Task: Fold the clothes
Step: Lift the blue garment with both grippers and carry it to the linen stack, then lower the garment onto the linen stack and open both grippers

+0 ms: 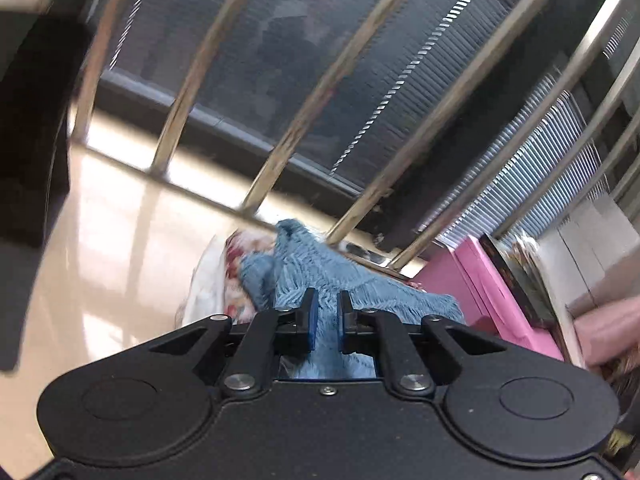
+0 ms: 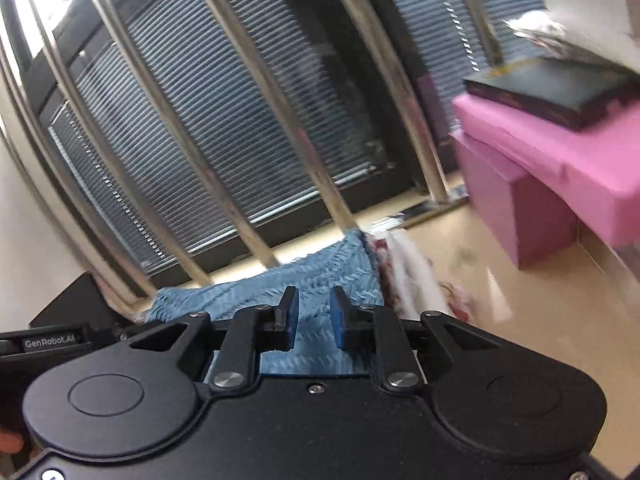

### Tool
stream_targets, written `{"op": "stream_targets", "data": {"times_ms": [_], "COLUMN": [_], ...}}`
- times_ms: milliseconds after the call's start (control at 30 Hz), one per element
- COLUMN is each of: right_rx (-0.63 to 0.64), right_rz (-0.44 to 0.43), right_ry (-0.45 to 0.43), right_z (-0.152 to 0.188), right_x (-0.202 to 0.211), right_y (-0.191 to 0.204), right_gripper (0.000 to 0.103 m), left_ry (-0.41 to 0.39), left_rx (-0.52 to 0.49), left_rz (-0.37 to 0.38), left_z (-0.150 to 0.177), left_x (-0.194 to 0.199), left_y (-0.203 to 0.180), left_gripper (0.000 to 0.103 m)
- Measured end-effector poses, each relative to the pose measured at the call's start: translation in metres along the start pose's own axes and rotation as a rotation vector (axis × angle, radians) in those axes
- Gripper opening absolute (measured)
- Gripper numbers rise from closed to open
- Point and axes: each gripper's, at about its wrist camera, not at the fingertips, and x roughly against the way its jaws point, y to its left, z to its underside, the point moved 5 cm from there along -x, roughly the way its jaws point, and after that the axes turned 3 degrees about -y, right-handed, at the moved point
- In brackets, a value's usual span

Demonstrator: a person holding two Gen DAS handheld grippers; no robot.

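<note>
Both grippers grip a blue knit over a glossy beige floor.

Left gripper [image 1: 325,311] is clamped on the knit [image 1: 320,268], which bunches ahead of it against a floral cloth [image 1: 232,264]. Right gripper [image 2: 313,309] is also pinched on the knit [image 2: 320,268], which spreads flat beneath it. Pink boxes [image 2: 560,168] stand right, before steel bars [image 2: 256,128].

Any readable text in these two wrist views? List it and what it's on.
"GenRobot.AI": white lettering on a black device at the left edge of the right wrist view.
Dark book on the pink box: gold marks along its edge, too blurred to read.
Left wrist view: no readable text; the same book's cover is blurred.
</note>
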Motion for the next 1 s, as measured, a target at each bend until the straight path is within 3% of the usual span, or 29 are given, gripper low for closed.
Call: {"op": "stream_targets", "data": {"times_ms": [233,300,333,400,467,500,567,733,1000], "right_rx": [0.018,0.016,0.019,0.039,0.067,0.087,0.122,0.137,0.151], "right_rz": [0.002,-0.021,-0.034,-0.054,-0.056,-0.048,-0.030,0.015,0.082], "right_ry": [-0.046,-0.057,-0.066,-0.098,-0.128,-0.134,-0.141,-0.070,0.033], "right_z": [0.033,0.028,0.025,0.017,0.011,0.009,0.007,0.011,0.031], "right_x": [-0.001,0.004,0.008,0.015,0.025,0.029,0.037,0.049,0.080], "right_y": [-0.004,-0.002,-0.001,0.004,0.010,0.013,0.019,0.023,0.033], "right_gripper": [0.016,0.022,0.030,0.057,0.093,0.098,0.101,0.103,0.103], "left_ry": [-0.051,-0.069,-0.081,-0.116,-0.159,-0.191,-0.227,-0.205,-0.098], "left_rx": [0.056,0.083,0.079,0.054,0.026,0.011,-0.027,-0.039,-0.108], "left_rz": [0.024,0.055,0.067,0.073,0.016,-0.031,-0.078,-0.158,-0.240], "left_z": [0.016,0.011,0.008,0.001,-0.005,-0.007,-0.011,-0.009,0.016], "left_x": [0.003,0.008,0.011,0.021,0.034,0.041,0.056,0.080,0.114], "left_y": [0.017,0.017,0.014,0.009,0.004,0.002,0.001,0.007,0.008], "left_gripper": [0.009,0.010,0.014,0.039,0.099,0.103,0.103,0.103,0.103]}}
